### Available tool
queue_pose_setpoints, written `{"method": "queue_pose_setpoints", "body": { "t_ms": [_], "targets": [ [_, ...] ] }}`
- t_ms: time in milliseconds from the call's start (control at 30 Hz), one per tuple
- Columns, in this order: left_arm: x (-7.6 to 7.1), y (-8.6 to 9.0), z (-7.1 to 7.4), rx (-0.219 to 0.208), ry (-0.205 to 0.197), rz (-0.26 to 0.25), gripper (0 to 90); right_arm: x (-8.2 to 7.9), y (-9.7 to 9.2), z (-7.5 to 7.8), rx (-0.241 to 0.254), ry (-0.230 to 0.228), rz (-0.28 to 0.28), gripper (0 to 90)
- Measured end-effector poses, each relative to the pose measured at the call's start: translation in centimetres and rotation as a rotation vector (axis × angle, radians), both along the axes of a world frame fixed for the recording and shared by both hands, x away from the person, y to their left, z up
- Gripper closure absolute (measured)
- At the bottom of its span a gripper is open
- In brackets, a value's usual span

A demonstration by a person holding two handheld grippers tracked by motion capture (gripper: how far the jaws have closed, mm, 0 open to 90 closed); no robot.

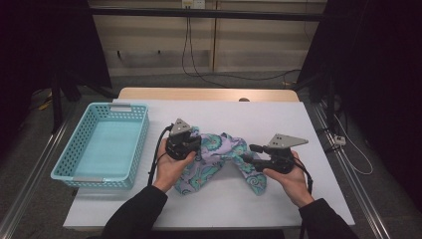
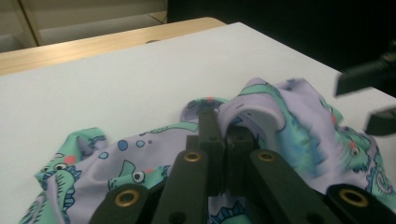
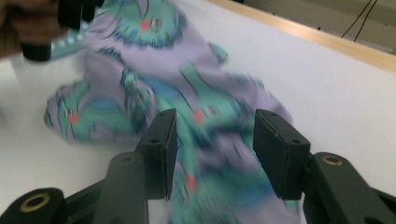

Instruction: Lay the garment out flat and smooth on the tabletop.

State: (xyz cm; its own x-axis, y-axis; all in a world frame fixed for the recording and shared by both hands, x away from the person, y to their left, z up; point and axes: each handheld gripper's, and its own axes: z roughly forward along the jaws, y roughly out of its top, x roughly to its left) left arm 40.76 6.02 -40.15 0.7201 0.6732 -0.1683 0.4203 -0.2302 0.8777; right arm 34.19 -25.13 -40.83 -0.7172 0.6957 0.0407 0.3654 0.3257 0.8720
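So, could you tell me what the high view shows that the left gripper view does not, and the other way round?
The high view alone takes in the blue basket left of the cloth, both hands, and the right gripper with its jaws apart. The left gripper view alone shows, close up, the left gripper shut on a fold of the cloth. Both show the dinosaur-print cloth lying crumpled on the white table.

Lab: black curtains, metal frame rails, cables.
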Motion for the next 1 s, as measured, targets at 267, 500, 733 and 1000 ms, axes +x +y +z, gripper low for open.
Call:
{"method": "queue_pose_setpoints", "body": {
  "t_ms": [267, 500, 733, 1000],
  "targets": [
    [0.2, 0.1, -0.7, -0.012, 0.03, -0.005, 88.1, -1.7, -0.3, -2.5, -0.087, 0.052, 0.027, 50.5],
    [-2.0, -2.2, 0.3, 0.014, -0.007, -0.114, 88.3, -0.8, 0.8, -1.7, -0.08, 0.018, 0.02, 49.5],
    [-5.1, -4.5, -1.2, 0.097, -0.018, -0.223, 88.3, -0.2, 2.2, 0.2, -0.043, -0.032, 0.021, 49.9],
    [-6.8, -5.0, -4.6, 0.166, 0.046, -0.269, 78.5, 1.1, 3.9, -0.7, -0.054, 0.007, 0.04, 51.7]
  ]
}}
